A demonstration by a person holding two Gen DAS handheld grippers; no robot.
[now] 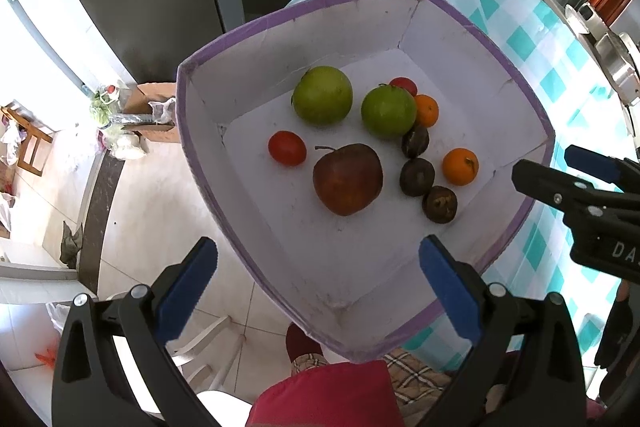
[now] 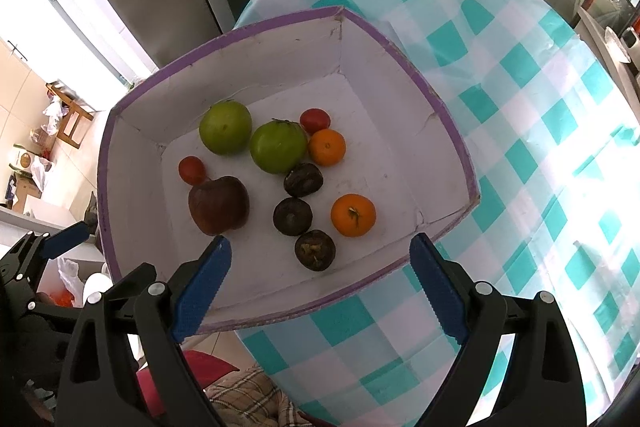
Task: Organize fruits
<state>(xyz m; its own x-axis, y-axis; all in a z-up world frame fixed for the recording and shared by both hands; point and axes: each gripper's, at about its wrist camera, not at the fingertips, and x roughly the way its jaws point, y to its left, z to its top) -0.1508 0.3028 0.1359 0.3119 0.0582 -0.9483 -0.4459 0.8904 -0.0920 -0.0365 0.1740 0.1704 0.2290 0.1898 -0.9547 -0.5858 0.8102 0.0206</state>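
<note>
Hovering over a box of fruit on the checked table.

From the left wrist, the left gripper [image 1: 318, 267] is seen spread wide and empty above the white box [image 1: 256, 67], where a red apple [image 1: 347, 179], two green fruits and tomatoes are gathered. From the right wrist, the right gripper [image 2: 320, 269] is likewise held wide and empty over the box's near rim; an orange [image 2: 353, 215] is seen inside.

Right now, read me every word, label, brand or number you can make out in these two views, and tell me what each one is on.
"DA": white letters on the black body of the right gripper, cut off by the edge of the left wrist view, so the full word cannot be read.
Cardboard boxes on the floor: a round mark shows, too small and blurred to read.
White box and its fruit: no text visible.
</note>
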